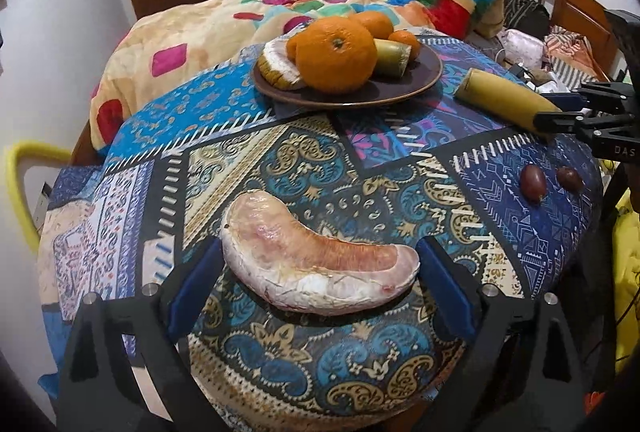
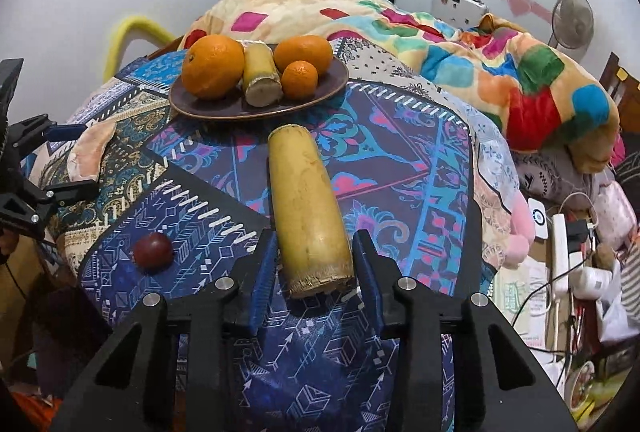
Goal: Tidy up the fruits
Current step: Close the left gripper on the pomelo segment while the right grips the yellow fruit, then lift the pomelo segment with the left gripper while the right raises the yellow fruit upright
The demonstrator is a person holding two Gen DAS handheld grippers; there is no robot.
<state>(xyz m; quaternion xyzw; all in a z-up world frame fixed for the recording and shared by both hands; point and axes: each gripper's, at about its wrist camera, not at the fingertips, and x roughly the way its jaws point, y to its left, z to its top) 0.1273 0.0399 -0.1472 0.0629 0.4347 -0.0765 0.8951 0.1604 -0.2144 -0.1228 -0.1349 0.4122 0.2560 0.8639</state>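
A pink pomelo segment [image 1: 316, 264] lies on the patterned tablecloth between the blue pads of my left gripper [image 1: 318, 272]; the jaws stand at its two ends, touching or nearly so. It also shows in the right wrist view [image 2: 90, 152]. A long yellow sugarcane piece [image 2: 306, 208] lies on the cloth, its cut end between the pads of my right gripper [image 2: 314, 264], with small gaps either side. The cane also shows in the left wrist view [image 1: 504, 98]. A dark plate [image 1: 424, 78] holds oranges [image 1: 336, 54], a short cane piece [image 1: 392, 58] and a pomelo piece [image 1: 278, 66].
Two small dark red fruits [image 1: 532, 182] [image 1: 570, 178] lie near the table's right edge; one shows in the right wrist view [image 2: 153, 250]. A colourful blanket [image 2: 480, 64] lies on the bed behind. Cables and a power strip [image 2: 560, 252] lie at the right.
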